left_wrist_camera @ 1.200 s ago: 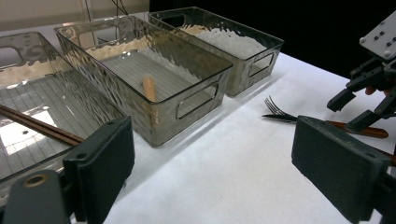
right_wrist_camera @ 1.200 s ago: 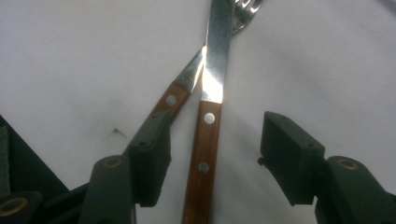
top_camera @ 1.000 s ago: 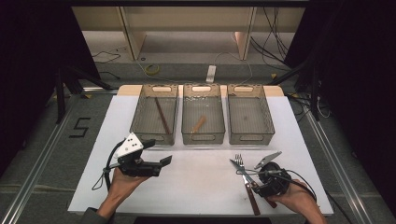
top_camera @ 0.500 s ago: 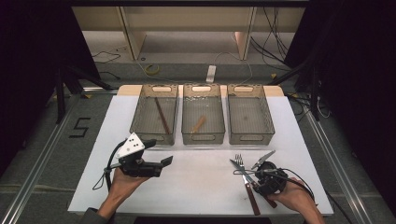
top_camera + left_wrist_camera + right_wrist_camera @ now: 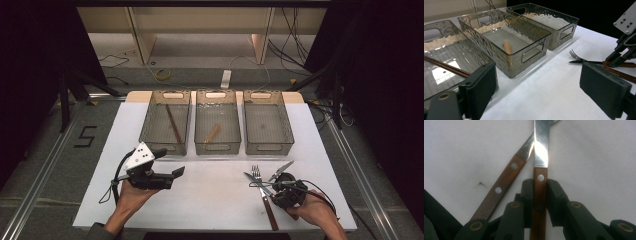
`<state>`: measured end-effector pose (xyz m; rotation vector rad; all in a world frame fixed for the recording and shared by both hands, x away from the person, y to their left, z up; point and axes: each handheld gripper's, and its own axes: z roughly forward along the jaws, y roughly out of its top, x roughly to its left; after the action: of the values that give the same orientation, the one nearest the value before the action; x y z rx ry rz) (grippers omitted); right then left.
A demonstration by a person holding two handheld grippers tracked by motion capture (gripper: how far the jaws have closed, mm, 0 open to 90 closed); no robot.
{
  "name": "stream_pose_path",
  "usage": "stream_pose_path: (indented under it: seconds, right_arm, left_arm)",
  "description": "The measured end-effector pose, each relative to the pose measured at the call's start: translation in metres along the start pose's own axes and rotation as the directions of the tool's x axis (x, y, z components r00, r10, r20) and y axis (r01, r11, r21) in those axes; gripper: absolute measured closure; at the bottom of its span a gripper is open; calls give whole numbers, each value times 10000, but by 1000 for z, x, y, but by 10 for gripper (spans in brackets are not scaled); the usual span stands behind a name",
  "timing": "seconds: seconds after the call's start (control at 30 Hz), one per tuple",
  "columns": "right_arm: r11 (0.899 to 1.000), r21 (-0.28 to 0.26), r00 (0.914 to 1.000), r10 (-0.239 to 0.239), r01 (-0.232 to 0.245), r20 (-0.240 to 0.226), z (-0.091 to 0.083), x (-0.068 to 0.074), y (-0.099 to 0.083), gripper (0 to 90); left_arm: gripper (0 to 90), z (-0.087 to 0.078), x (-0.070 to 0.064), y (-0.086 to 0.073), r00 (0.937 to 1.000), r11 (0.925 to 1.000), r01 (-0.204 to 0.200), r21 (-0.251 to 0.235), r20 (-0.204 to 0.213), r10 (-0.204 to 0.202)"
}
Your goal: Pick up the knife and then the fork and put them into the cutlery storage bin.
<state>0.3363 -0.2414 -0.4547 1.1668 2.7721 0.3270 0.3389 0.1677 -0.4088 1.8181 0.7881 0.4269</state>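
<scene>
At the left of the worktop (image 5: pixel 210 210), the left gripper (image 5: pixel 176 174) hovers with jaws wide apart and nothing between them, the hand level and aimed toward the three bins (image 5: pixel 216 125). Further right, a fork (image 5: pixel 256 173) and a second wooden-handled utensil (image 5: pixel 499 190) lie just beside the knife (image 5: pixel 539 182), its handle clamped between the right gripper (image 5: pixel 539 192), which sits low over the worktop. The risk, I judge: lifting could drag the crossed neighbour along, since their blades overlap, or the narrow handle could pivot in the grip.
</scene>
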Motion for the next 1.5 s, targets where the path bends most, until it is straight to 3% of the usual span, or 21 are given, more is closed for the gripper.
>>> stream_pose_path:
  seconds: [0.23,0.5,0.77,1.13,1.5]
  right_arm:
    - [9997,-244,9996,41,-47,-275,-1,-4,-3,774]
    - [9978,-647,9995,-170,153,-253,-6,0,-3,776]
    - [9894,-1449,9995,0,-44,-305,-15,-5,-4,776]
    - [9586,-2843,9994,71,-165,-340,-36,-21,-1,776]
    - [9262,-3724,9982,497,-584,-327,-50,-35,9,775]
  left_arm:
    - [134,0,0,0,10000,10000,-30,-20,1,30]
    - [134,-1,0,1,10000,10000,-58,-74,-21,58]
    - [133,-1,1,1,10000,9998,-21,-176,42,22]
    - [132,-4,4,0,10000,9990,83,-448,-11,-84]
    - [130,-5,5,0,9999,9981,117,-602,-55,-120]
